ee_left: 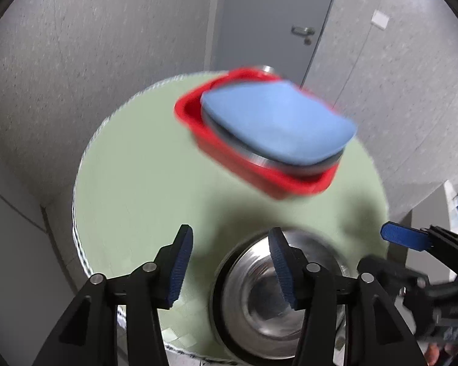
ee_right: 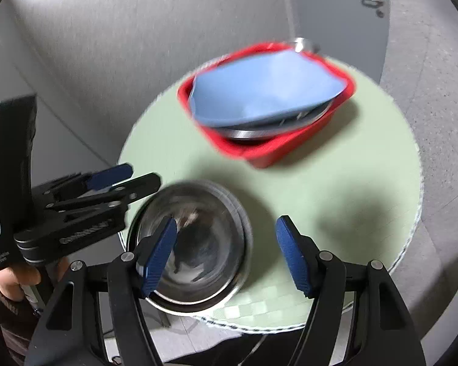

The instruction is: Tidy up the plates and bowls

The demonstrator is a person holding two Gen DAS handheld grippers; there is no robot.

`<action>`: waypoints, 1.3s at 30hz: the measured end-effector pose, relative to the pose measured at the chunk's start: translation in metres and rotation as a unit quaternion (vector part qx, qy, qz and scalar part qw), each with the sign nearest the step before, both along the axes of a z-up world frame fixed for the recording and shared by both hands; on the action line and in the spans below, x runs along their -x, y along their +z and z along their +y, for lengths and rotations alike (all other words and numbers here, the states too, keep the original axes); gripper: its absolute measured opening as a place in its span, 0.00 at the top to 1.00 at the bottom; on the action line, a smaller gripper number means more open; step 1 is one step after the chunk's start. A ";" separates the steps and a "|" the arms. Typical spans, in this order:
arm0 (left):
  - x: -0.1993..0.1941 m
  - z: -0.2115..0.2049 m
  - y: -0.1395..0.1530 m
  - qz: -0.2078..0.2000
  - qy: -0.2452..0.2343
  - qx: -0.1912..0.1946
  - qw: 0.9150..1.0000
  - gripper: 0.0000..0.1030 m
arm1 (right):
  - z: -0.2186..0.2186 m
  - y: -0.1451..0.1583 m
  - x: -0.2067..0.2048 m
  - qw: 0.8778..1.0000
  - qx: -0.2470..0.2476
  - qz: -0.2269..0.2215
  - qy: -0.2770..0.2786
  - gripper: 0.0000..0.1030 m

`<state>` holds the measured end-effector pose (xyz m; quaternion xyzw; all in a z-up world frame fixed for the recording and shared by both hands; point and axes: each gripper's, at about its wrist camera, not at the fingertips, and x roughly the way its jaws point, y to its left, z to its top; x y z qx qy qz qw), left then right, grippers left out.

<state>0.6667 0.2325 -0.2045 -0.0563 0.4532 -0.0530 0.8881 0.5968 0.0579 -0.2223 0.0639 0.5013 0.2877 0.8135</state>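
Round green table (ee_right: 336, 183): steel bowl stack (ee_right: 192, 244) sits at the 6 o'clock edge, rim slightly overhanging. Bare mat between it and the red bin (ee_right: 268, 152) at 12. Bin holds a blue plate (ee_right: 259, 91) on steel plates (ee_right: 247, 132), tilted. Left gripper (ee_left: 230, 267) and right gripper (ee_right: 226, 254) both spread wide, empty, above the bowls.

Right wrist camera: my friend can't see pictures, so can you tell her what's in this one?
A shiny metal bowl sits near the front edge of a round, pale green table, just under the open right gripper. Farther back, a red tub holds metal dishes under a blue plate. The left gripper, held in a hand, comes in from the left.
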 end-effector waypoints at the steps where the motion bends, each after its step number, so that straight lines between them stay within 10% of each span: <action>1: -0.002 -0.004 0.012 -0.012 -0.005 0.001 1.000 0.44 | -0.010 0.006 -0.005 1.000 -0.010 -0.006 -0.009 0.33; 15: -0.140 -0.060 0.094 -0.048 0.002 0.002 0.999 0.25 | -0.102 0.042 -0.168 0.993 -0.055 -0.068 -0.076 0.32; 27: -0.323 -0.066 0.035 0.057 0.070 -0.053 0.994 0.25 | -0.063 -0.050 -0.367 0.999 -0.050 0.014 -0.002 0.32; 35: -0.416 -0.066 -0.018 0.116 0.068 -0.092 0.987 0.28 | -0.023 -0.106 -0.424 0.996 -0.049 0.068 0.019 0.32; 39: -0.452 -0.063 -0.047 0.145 0.068 -0.087 0.983 0.45 | -0.008 -0.126 -0.435 0.995 -0.046 0.081 0.025 0.40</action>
